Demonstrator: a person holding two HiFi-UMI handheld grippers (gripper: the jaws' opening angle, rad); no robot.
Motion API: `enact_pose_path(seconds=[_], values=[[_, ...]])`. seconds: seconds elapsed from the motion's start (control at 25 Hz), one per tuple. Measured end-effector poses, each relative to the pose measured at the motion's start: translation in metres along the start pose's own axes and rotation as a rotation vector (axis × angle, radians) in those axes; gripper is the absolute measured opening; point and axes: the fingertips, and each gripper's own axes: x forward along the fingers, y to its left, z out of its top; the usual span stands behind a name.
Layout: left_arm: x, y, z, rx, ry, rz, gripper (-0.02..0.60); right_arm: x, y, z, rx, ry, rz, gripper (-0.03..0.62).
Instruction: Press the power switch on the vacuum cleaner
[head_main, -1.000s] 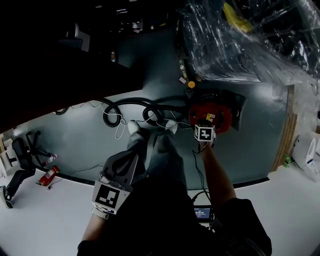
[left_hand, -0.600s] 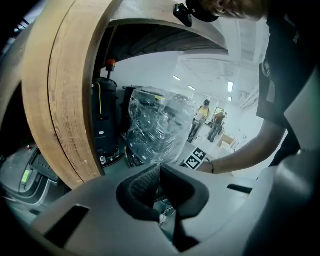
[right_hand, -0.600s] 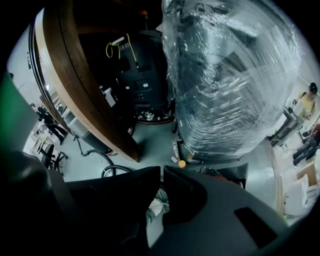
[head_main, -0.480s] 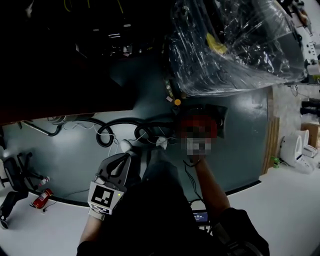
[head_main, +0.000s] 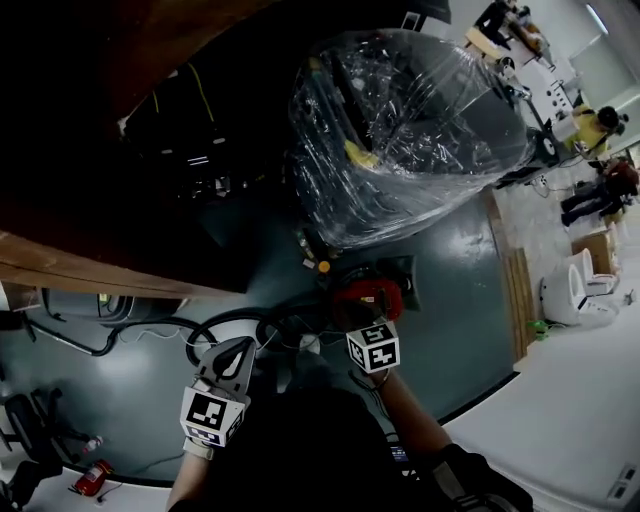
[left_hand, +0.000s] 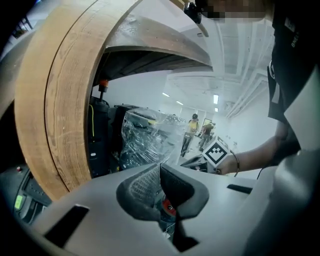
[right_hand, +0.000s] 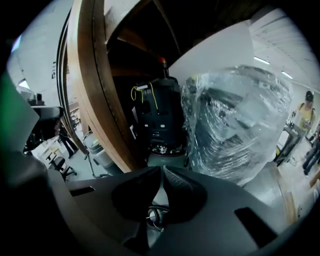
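Observation:
The red vacuum cleaner (head_main: 365, 297) stands on the dark floor below the wrapped load. My right gripper (head_main: 367, 324) hovers over its near side, with its marker cube (head_main: 373, 347) just behind. In the right gripper view the jaws of that gripper (right_hand: 161, 169) are shut with nothing held and point level at the machines ahead. My left gripper (head_main: 241, 347) is off to the left, apart from the vacuum. Its jaws (left_hand: 160, 167) are shut and empty; a bit of the red vacuum (left_hand: 169, 206) shows under them. The switch itself is not visible.
A big plastic-wrapped load (head_main: 400, 130) stands just beyond the vacuum. A black hose (head_main: 225, 325) coils on the floor at the left. A curved wooden beam (left_hand: 60, 110) rises on the left, with a black machine (right_hand: 157, 120) behind it. People (head_main: 600, 125) stand far right.
The head view has swung upward, so the vacuum and both grippers sit lower in the frame. The right gripper stays by the vacuum's near side. Both grippers remain shut.

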Motion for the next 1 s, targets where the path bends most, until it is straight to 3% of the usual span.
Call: enact_pose_path(seconds=[0.36, 0.6, 1.0], values=[[0.005, -0.007, 0.048, 0.069, -0.068, -0.096, 0.015, -0.093, 0.038, 0.085, -0.038, -0.281, 0.002, 0.038], [0.012, -0.018, 0.065, 0.093, -0.094, -0.144, 0.015, -0.141, 0.06, 0.12, -0.095, -0.453, 0.006, 0.038], [0.02, -0.034, 0.078, 0.13, -0.104, -0.204, 0.015, -0.157, 0.078, 0.121, -0.112, -0.527, 0.015, 0.038]])
